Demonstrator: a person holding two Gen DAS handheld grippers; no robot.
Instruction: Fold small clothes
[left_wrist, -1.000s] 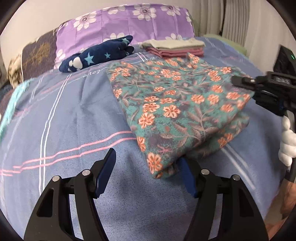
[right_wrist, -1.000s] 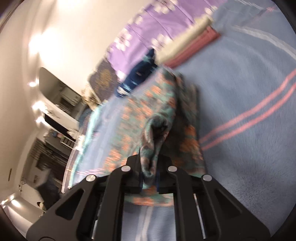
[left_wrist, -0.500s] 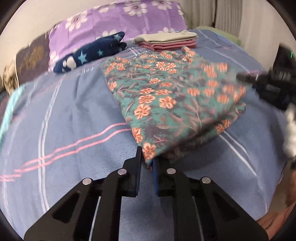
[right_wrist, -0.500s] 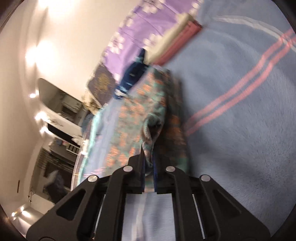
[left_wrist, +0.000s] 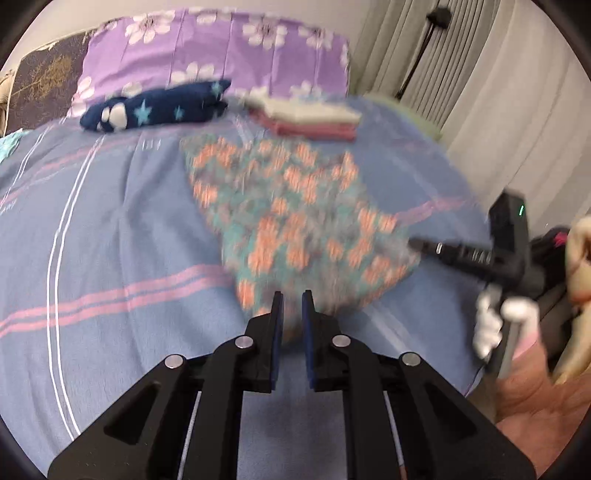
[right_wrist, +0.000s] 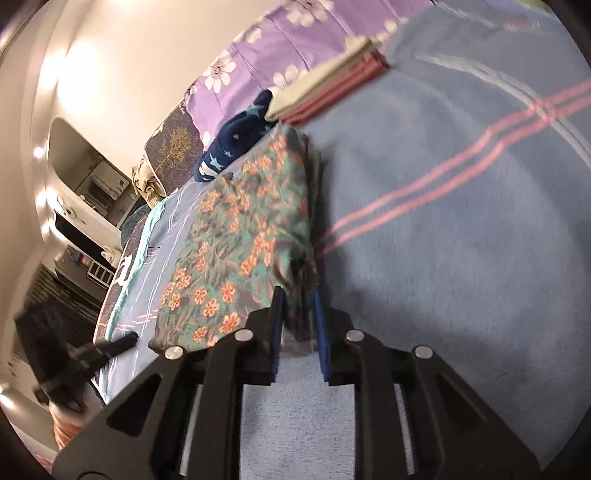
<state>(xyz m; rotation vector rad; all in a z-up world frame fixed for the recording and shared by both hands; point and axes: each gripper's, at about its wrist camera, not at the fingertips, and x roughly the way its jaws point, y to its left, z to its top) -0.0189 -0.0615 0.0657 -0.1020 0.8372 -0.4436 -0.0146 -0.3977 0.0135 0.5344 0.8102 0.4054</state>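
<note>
A bed (left_wrist: 110, 229) carries everything, covered by a blue blanket (right_wrist: 461, 240) with pink and white stripes. Take the floral garment (left_wrist: 295, 221) as the landmark: it lies folded on the blanket near the middle, teal with orange flowers. Just beyond its far edge sits a stack (left_wrist: 306, 118) of folded clothes, pale pieces over pink ones. Beyond it to the left lies a navy cloth (left_wrist: 159, 107) with stars and a paw print. Behind both, at the bed's head, rests a purple pillow (left_wrist: 221, 51) with white flowers, and left of that a dark pillow (left_wrist: 40, 85) with a gold pattern.
</note>
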